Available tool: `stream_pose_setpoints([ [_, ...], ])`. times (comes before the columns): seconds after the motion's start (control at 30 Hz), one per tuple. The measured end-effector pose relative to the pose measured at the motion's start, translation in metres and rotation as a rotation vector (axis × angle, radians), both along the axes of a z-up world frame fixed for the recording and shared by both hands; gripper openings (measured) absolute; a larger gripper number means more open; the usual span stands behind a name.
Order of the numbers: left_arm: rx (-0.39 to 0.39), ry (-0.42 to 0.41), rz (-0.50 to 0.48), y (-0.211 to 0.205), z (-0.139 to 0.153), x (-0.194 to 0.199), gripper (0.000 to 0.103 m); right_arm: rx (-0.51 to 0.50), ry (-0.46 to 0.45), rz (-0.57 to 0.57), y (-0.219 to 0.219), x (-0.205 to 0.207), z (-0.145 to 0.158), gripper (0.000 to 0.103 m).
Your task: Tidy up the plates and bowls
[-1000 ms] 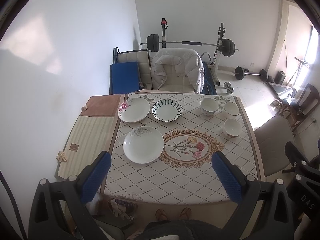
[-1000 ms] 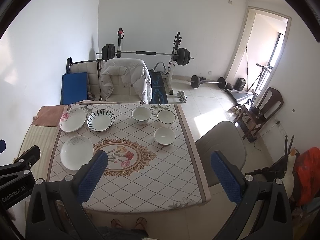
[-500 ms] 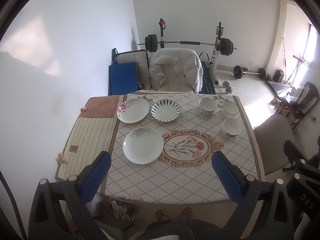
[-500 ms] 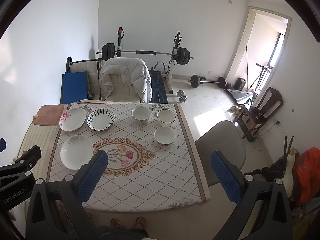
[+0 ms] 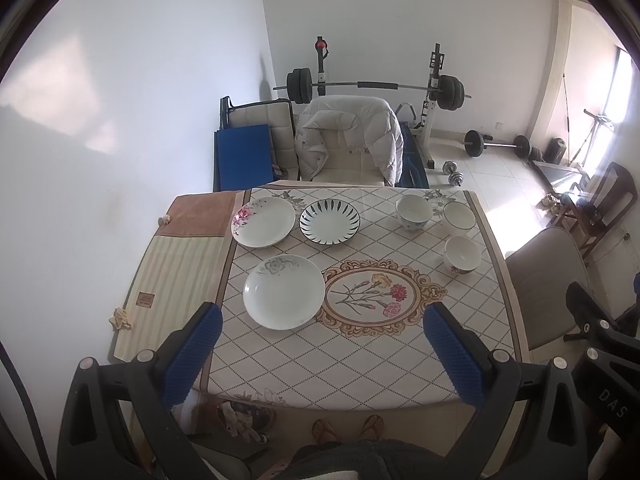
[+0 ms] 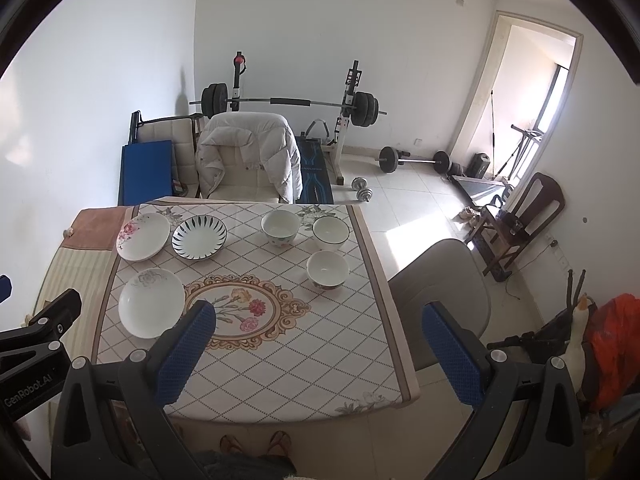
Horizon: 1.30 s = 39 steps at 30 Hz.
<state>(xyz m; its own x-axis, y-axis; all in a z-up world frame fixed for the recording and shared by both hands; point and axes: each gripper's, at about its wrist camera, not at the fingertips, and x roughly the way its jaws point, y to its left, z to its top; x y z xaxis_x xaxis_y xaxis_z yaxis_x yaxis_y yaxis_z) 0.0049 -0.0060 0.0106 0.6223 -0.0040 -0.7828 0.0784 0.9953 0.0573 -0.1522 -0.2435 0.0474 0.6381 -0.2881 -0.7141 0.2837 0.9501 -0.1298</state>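
We hold the left gripper (image 5: 320,354) and right gripper (image 6: 318,350) high above the table (image 5: 360,364), both released wide, empty. Three plates (image 5: 284,291) sit left, three bowls (image 5: 463,255) right (all apart, unstacked).

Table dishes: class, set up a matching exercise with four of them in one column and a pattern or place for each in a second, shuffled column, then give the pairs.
Things:
1. near plate
2. far left plate
3. striped plate
4. near bowl

Descriptions:
A. dark radiating stripes
B. pink flower on the rim
C. grey flower on the rim
D. right side, closest of three bowls

Pairs: 1-C, 2-B, 3-A, 4-D
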Motion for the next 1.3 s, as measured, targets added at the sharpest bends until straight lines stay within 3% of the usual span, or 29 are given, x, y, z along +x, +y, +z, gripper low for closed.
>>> stream_pose_setpoints([
  [0.9, -0.013, 0.007, 0.023, 0.008, -0.012, 0.015, 0.103, 0.051, 0.025, 0.004, -0.011, 0.017, -0.016, 0.103],
  [1.07, -0.035, 0.02, 0.123, 0.031, -0.038, 0.039, 0.103, 0.125, 0.043, 0.08, -0.019, 0.043, -0.05, 0.103],
  [1.3, 0.062, 0.125, 0.295, 0.078, -0.106, 0.076, 0.103, 0.353, 0.219, 0.279, -0.003, 0.109, -0.146, 0.103],
])
